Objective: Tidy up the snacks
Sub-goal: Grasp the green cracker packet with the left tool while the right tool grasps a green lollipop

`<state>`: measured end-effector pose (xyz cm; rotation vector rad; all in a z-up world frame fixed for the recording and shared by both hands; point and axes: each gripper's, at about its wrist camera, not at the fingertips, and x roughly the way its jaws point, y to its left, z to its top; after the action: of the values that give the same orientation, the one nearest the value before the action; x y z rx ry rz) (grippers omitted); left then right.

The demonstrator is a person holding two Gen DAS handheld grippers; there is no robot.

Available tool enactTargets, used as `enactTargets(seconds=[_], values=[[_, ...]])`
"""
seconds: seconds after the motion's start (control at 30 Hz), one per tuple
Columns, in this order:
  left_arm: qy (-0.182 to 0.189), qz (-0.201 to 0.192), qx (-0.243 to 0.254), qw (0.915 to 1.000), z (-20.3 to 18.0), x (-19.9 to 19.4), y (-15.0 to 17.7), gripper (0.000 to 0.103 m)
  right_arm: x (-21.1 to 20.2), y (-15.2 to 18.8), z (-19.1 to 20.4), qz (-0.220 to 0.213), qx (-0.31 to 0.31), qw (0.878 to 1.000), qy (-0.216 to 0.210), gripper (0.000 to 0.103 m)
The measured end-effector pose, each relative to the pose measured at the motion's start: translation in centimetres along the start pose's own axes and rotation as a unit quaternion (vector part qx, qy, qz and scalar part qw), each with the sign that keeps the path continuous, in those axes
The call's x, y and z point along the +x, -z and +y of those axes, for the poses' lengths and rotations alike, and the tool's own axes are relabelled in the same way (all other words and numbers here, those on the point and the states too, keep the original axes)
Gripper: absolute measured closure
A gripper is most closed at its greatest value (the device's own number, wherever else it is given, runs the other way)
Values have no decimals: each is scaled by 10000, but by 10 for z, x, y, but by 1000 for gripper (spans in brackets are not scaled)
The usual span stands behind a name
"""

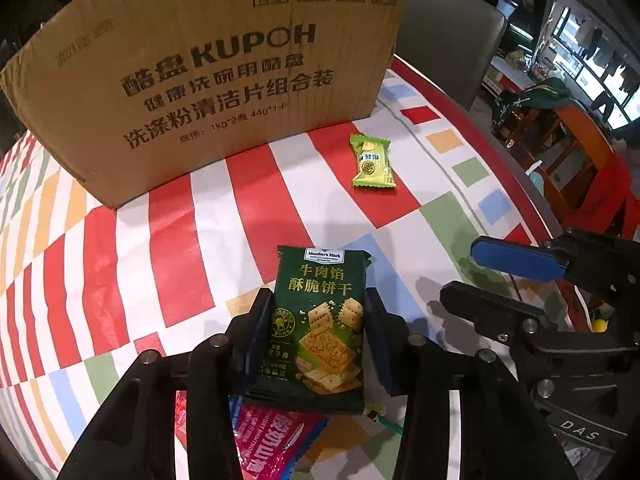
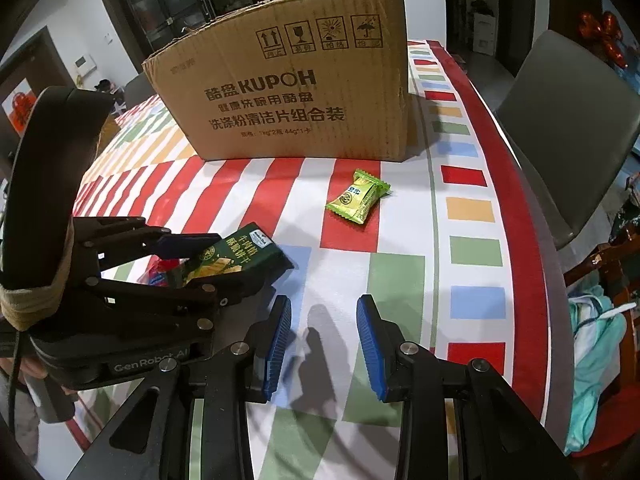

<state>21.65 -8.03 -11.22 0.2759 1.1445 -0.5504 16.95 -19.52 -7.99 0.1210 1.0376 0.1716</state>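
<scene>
Sitting on a striped tablecloth point(image 2: 256, 184) over a dining table, well out in front of a tall cardboard box point(image 1: 208, 92). Lying flat there, a dark green cracker packet point(image 1: 320, 320), with the left gripper point(image 1: 316, 336) closing narrowly on its two long sides, pads pressing or just about pressing. Resting partly over a pink packet point(image 1: 272, 440), so possibly dragging that one along when lifted. Gripping only the slick edges, so likely slipping or buckling. Hovering just beside, the right gripper point(image 2: 324, 344), jaws partly open and holding nothing, possibly bumping the left. Waiting further off, a small light green candy point(image 2: 358, 200). Looming ahead, the box's high wall, needing clearing. Standing beyond the table edge, a grey chair point(image 2: 568, 128).
</scene>
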Motion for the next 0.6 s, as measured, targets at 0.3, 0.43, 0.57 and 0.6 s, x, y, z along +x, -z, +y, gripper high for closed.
enactTargets(seconds=[0.3,0.43,0.57,0.6], values=[[-423,-610,-404,9964,12,-43,9,59,-4,-1,8,-33,-94,9998,-146,68],[-720,-815,-607,9922,17,-63,21,59,-4,0,20,-20,-220,9993,-302,68],[-1014,-958,-838,9867,22,-78,40,59,-4,2,36,-29,-457,9980,-430,68],[-1049,-975,-912,9855,24,-80,44,59,-3,2,39,-17,-494,9978,-451,68]])
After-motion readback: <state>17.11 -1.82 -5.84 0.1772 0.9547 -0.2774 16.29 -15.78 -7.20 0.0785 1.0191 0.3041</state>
